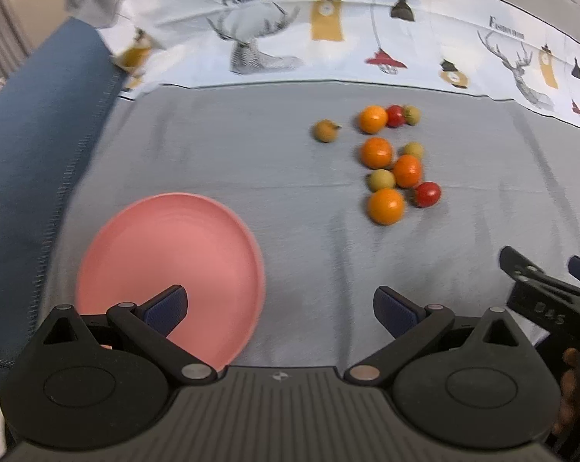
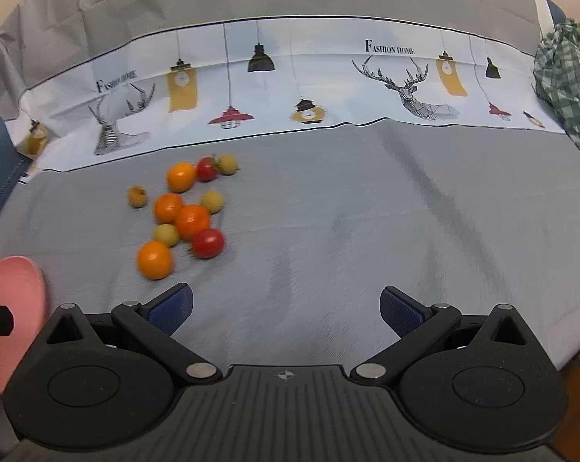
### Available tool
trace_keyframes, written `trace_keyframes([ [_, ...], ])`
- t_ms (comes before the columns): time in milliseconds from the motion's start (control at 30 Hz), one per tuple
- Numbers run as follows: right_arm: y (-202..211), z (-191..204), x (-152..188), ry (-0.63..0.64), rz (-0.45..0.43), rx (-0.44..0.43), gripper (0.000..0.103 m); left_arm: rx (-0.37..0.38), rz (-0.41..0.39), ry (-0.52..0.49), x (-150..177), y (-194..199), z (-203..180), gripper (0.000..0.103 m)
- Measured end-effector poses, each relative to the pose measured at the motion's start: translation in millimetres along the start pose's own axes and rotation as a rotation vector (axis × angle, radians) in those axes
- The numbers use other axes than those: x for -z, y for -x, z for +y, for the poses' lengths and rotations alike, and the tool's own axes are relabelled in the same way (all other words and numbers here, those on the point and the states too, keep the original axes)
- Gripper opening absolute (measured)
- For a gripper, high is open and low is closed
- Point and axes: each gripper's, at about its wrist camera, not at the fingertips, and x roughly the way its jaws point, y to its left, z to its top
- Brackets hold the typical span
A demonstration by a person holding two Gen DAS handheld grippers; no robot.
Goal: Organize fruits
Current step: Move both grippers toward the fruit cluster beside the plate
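On the grey cloth (image 2: 366,211) covering the worktop, a loose cluster of small round fruits is gathered, seen left of centre from the right wrist and right of centre from the left wrist. Four bright oranges (image 2: 192,221) with glossy skins are counted, the nearest one (image 1: 385,205) lying at the front edge of the cluster. Two red tomatoes are mixed in: one (image 2: 208,243) is pressed against an orange near the front, the other (image 2: 206,169) is wedged between an orange and a pale fruit at the back. Three pale yellow-green fruits (image 2: 166,234) are scattered among them, and a duller brownish-orange fruit (image 1: 325,131) with a dark stalk is set slightly apart on the plate's side of the cluster.

A pink plate (image 1: 143,254) is laid on the cloth well apart from the fruit, bare, directly ahead of the left gripper (image 1: 280,306). Its fingers are spread wide with nothing between them. The right gripper (image 2: 286,306) is likewise held wide apart and unloaded, over bare cloth near the front of the cluster. A band of printed deer and lamps (image 2: 251,88) is seen behind the fruit, and a green checked cloth (image 2: 567,77) at the far right.
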Motion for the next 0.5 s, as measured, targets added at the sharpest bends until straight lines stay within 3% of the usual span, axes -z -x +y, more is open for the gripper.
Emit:
trace_keyframes([
  [100,-24,0,1,0.044,-0.003,-0.009,0.102,0.025,0.039,0.012,-9,-18,-6,0.103],
  [500,-109,24,-14,0.119,-0.013,-0.076,0.102,0.013,0.054,0.009,-33,-60,-15,0.103],
])
